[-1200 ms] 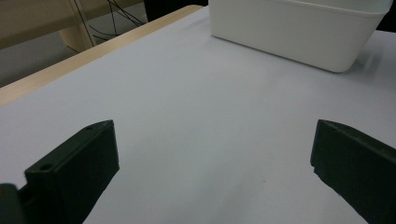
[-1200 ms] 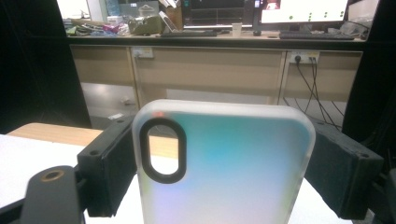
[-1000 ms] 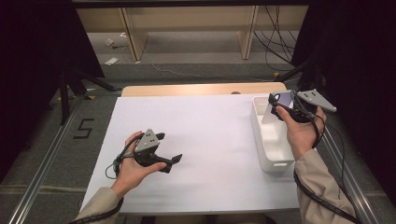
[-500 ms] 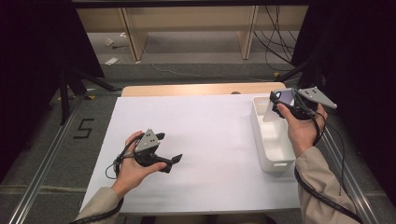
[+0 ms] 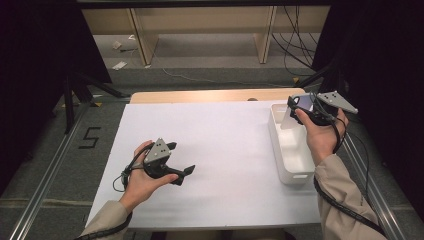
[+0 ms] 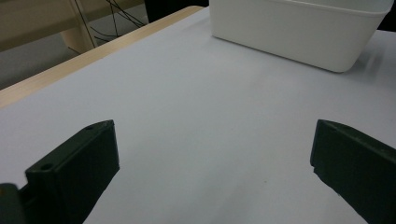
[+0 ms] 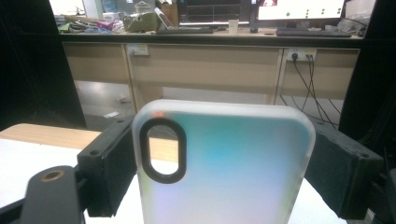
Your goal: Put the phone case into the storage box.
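We've got the phone case clamped in the right tongs above the white bin, placing pending; left tongs wide open, idle on table.

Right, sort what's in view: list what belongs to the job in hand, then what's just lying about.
In the job: phone case, held by the right hand-held gripper; white bin beneath it.

Lying about: left hand-held gripper, open and idle on the white table; floor cables.
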### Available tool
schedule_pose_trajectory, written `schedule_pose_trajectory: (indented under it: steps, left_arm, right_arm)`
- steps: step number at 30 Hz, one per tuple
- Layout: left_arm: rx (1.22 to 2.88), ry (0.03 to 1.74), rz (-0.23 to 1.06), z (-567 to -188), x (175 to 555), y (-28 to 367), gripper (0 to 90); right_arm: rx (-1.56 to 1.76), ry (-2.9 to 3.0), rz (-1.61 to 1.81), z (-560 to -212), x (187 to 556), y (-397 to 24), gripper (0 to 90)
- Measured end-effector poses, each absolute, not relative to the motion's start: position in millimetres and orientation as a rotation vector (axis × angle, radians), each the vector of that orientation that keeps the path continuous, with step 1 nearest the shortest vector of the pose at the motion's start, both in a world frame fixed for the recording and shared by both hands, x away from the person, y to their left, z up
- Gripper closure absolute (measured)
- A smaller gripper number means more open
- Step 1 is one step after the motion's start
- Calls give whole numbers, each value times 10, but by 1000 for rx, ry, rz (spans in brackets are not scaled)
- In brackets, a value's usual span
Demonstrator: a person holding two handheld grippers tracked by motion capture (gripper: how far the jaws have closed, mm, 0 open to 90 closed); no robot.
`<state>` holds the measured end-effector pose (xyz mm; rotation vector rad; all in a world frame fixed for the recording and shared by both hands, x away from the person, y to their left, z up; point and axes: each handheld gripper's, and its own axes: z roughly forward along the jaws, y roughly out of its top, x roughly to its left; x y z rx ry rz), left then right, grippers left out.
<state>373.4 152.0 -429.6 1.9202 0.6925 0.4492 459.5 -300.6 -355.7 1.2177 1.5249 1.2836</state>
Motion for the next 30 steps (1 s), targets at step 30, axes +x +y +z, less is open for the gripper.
schedule_pose_trajectory:
  steps: [30]
  left_arm:
    - [1919,690,448,-4295,3732,1524,3]
  right_arm:
    - [1229,1534,1255,-3585,4720,-2986,179]
